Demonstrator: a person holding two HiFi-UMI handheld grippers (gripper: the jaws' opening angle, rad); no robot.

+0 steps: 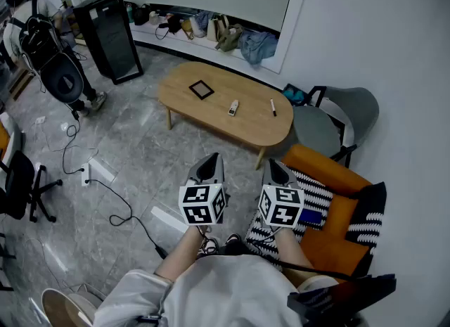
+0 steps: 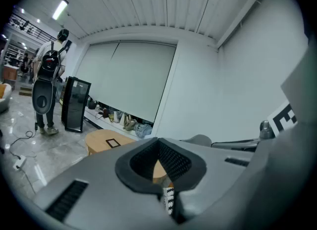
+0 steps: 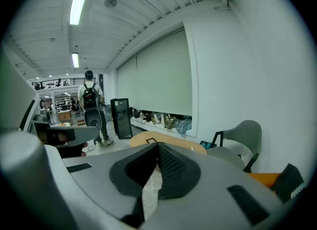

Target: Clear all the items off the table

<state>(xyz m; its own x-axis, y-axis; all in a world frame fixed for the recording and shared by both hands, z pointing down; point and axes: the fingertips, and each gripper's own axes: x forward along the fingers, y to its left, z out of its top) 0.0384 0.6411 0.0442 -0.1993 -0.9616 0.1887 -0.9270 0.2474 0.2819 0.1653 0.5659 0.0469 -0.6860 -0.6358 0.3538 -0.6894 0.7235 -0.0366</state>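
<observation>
Room, head view: grey tiled floor, oval wooden coffee table [image 1: 211, 118] well ahead of both grippers, with its long axis lying across them. A black square frame [image 1: 201, 89], small white remote-ish thing [image 1: 233, 107] and pen [image 1: 273, 107] all sit on top.
Left gripper view: left gripper [image 2: 158, 140] pinched together, empty. Only the frame end of the table peeks past it.
Right gripper view: right gripper [image 3: 158, 145] pressed closed too, nothing in it. Probably the nearer one to the pen end.
Hard to tell: what the white thing really is.

Black square frame [image 1: 201, 89], white oblong object [image 1: 233, 107] and pen [image 1: 273, 107] lie apart on wooden table [image 1: 246, 127].
</observation>
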